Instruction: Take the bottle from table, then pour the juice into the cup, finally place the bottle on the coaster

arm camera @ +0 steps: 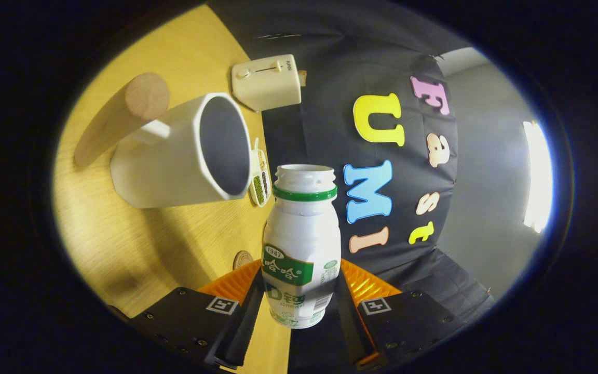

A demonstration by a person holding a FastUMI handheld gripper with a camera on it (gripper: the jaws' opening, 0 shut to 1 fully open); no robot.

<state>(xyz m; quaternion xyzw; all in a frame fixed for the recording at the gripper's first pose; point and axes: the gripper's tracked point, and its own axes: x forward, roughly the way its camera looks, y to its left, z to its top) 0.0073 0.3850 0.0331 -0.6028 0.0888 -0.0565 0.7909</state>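
Between its 2 fingers the hand-held gripper (299,306) clamps the open bottle (301,244); tip further, bringing its mouth over the cup (185,150) rim.

place: recording booth | cues: black cloth wall (330,62), wooden table (122,228), toaster (265,83)

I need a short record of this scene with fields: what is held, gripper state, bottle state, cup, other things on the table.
held: bottle, between the fingers of the hand-held gripper
gripper state: shut on the bottle, both fingers pressing its lower body
bottle state: cap off, mouth open, lifted off the table
cup: white cup on the table, beyond the fingers, beside the bottle mouth
juice flow: none visible
other things: toaster beyond the cup; round wooden piece behind the cup; small dish of beans beside the cup
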